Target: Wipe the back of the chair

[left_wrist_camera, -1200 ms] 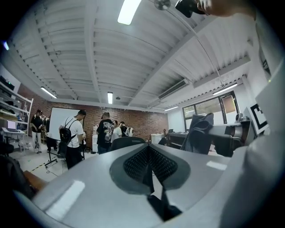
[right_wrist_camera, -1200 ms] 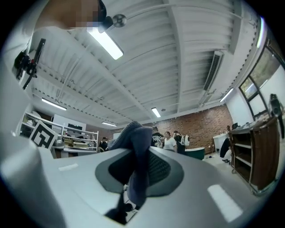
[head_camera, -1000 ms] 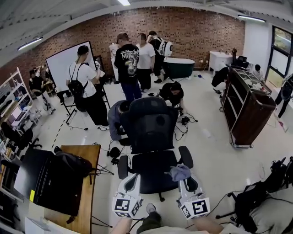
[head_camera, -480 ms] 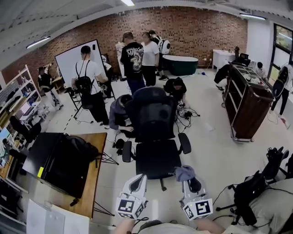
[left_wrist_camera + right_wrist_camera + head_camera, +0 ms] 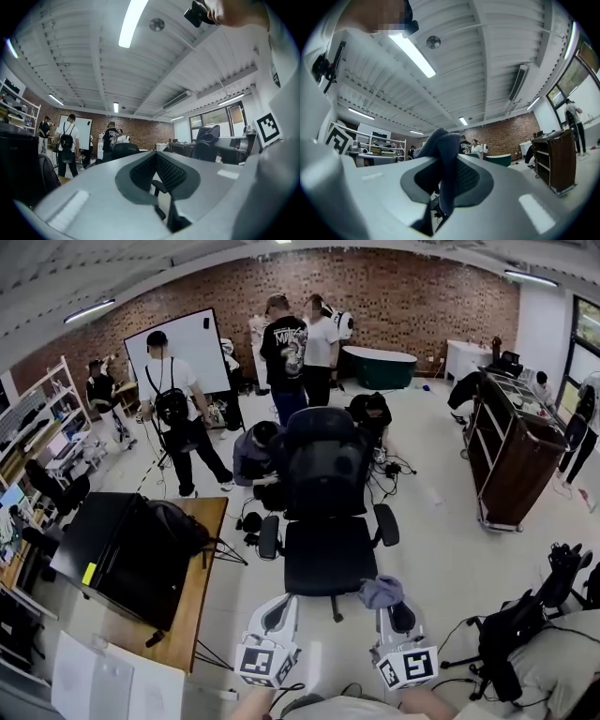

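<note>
You've backed off: the chair (image 5: 328,493) now stands beyond both tools. Your right tool (image 5: 385,605) pinches the cloth (image 5: 379,590); your left tool (image 5: 279,606) is barely parted, empty.

Chair (image 5: 330,545) sits right in front of me, its back (image 5: 326,460) on the far side. My left gripper (image 5: 278,613) and right gripper (image 5: 390,617) are just near of the seat, with the cloth (image 5: 380,592) pinched in the right one. Desk (image 5: 200,587) is on the left, cart (image 5: 511,474) off to the right, and people (image 5: 291,343) are behind the chair.
</note>
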